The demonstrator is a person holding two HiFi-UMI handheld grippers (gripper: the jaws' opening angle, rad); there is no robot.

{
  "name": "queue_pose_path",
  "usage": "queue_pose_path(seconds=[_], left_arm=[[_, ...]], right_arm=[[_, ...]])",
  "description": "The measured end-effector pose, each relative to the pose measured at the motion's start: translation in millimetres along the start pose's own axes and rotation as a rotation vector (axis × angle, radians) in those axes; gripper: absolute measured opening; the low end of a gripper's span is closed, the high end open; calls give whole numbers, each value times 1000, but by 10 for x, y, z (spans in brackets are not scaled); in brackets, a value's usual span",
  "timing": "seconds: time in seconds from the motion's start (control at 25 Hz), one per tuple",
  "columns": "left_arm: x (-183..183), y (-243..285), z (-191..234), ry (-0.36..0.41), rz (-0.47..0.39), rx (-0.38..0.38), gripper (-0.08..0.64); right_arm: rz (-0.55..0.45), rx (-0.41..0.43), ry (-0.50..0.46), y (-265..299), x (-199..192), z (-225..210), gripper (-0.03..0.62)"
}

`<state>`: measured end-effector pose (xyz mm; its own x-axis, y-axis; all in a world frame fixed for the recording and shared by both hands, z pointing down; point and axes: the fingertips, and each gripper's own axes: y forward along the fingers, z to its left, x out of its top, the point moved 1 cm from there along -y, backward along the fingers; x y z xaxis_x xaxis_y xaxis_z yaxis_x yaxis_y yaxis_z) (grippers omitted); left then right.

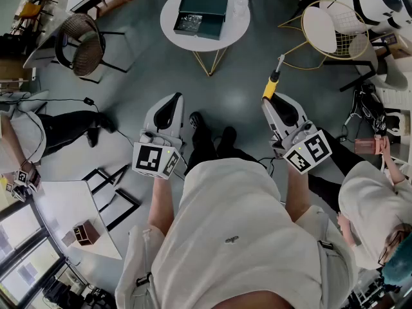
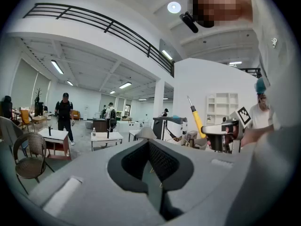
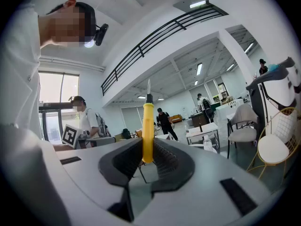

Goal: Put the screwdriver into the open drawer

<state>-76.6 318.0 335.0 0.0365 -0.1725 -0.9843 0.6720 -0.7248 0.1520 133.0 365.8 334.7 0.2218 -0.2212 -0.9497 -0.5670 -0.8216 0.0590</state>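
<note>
My right gripper (image 3: 147, 160) had its jaws clamped on the yellow plastic handle of the screwdriver (image 3: 147, 131). My left gripper (image 2: 149, 149) had its jaws together, holding nothing.

You wear a loose off-white top (image 1: 235, 237) with a small dark mark at its middle and short sleeves; a black clip (image 1: 143, 279) sits near the left sleeve's edge and another on the right. Your trousers (image 1: 207, 152) and shoes (image 1: 196, 121) are dark. A black camera (image 3: 100, 33) is strapped to your head on a dark band. The left gripper (image 1: 172, 99) and right gripper (image 1: 270, 99) have smooth pale grey shells with black, ribbed pads lining the jaws. Each carries a white cube (image 1: 155, 159) printed with black square markers at its near end.
</note>
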Motion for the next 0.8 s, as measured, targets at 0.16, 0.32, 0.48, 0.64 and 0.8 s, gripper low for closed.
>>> queue_pose_path(seconds=[0.16,0.32,0.48,0.64,0.8], left_arm=[[-10,-12,-16,12,-10,-1,9],[-33,-40,-46,16,-8,3,9],[-21,-36,-110,16,-11,3,9],[-5,-22,-178,20,-13,1,9],[-4,-22,-232,18,-7,-5,9]], right_arm=[[18,-3,-12,-6,-50,-1,74],[25,-2,-19,-31,-48,12,74],[25,-1,-24,-73,-18,2,74],[25,-17,-28,-128,-21,-36,74],[22,-23,-29,-147,-32,-43,75]])
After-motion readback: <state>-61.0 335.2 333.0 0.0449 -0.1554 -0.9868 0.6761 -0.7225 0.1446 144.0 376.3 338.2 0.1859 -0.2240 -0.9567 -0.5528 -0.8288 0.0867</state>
